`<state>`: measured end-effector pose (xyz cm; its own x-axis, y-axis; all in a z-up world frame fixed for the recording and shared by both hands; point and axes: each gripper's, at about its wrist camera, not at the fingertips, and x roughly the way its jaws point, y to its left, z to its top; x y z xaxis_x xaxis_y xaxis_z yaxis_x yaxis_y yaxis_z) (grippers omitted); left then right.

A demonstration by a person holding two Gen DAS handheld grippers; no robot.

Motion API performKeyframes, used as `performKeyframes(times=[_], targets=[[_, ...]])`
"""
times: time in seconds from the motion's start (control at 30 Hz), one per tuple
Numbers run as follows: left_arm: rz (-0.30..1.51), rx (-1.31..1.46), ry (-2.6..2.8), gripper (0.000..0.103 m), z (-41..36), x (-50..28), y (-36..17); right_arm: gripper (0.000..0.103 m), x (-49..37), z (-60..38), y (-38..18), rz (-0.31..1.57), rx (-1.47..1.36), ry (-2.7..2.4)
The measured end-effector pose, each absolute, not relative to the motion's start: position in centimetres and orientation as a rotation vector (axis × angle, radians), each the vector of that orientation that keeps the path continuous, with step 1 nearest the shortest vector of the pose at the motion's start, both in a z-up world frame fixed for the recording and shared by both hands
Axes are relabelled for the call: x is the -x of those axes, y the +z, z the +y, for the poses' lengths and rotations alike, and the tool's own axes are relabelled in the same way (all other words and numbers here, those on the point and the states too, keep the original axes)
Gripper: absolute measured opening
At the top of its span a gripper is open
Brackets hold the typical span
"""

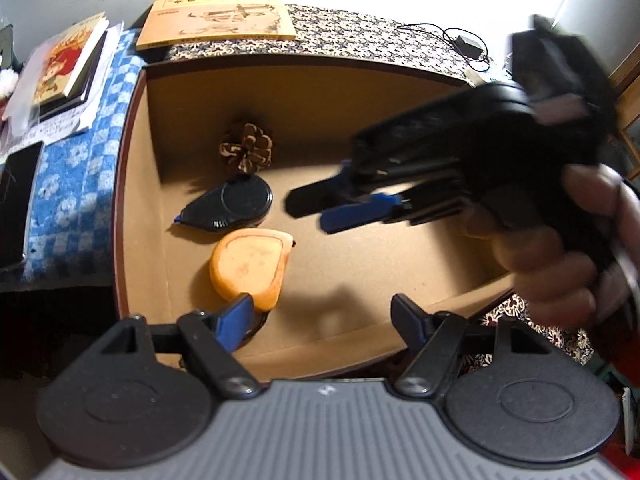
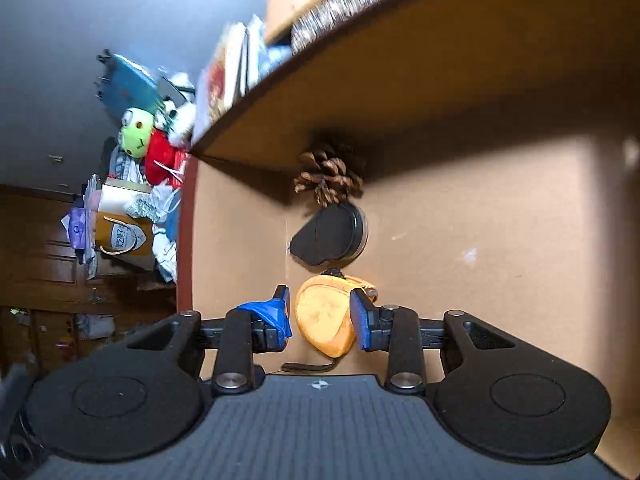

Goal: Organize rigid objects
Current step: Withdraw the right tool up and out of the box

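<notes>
— Cardboard walls ring everything: the open box (image 1: pixel 400 92) holds three things lined along its 9 o'clock side in the left wrist view. How close to the wall are they?

— Near it. The pine cone (image 1: pixel 246 147) sits at the far corner, at 12 o'clock of the black round-bodied tool (image 1: pixel 234 203), touching or almost touching it. The orange case (image 1: pixel 250 266) lies just beside that tool, at its 6 o'clock.

— And open room?

— Bare box floor spreads toward 3 o'clock from the row. The right gripper (image 1: pixel 320 206) hangs over it, blurred, held in a hand (image 1: pixel 560 248); its fingers look apart with nothing between them.

— From its own camera?

— The right gripper (image 2: pixel 322 314) has its blue-padded fingers spread either side of the orange case (image 2: pixel 324 320). I cannot tell whether they touch it; a gap shows on the 9 o'clock side.

— The left gripper?

— The left gripper (image 1: pixel 322 320) is wide apart and empty, at the box's near edge, its 9 o'clock pad just by the case.

— The surroundings?

— A patterned cloth (image 1: pixel 360 36) lies beyond the far wall with a tan booklet (image 1: pixel 216 20) on it, a blue checked cloth (image 1: pixel 80 184) with books (image 1: pixel 68 64) at 9 o'clock, and plush toys (image 2: pixel 148 144) in the cluttered room.
</notes>
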<state>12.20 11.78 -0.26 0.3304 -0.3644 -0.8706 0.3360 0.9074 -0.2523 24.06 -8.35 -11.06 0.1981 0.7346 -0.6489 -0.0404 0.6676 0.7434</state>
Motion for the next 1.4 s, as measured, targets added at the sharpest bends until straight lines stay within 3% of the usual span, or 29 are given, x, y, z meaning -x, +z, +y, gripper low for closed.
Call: performKeyframes(times=[0.27, 0.83, 1.4], targets=[[1.117, 0.000, -0.277, 0.073, 9.7, -11.4, 1.0, 0.017, -21.3, -9.6, -8.0, 1.027, -0.436, 0.611], [1.008, -0.038, 0.043, 0.075, 4.7, -5.5, 3.7, 0.017, -13.4, -14.6, -4.7, 0.761, -0.267, 0.665], [1.042, 0.024, 0.185, 0.075, 3.6, 1.3, 1.6, 0.017, -8.1, -17.4, -6.9, 0.739, -0.250, 0.736]])
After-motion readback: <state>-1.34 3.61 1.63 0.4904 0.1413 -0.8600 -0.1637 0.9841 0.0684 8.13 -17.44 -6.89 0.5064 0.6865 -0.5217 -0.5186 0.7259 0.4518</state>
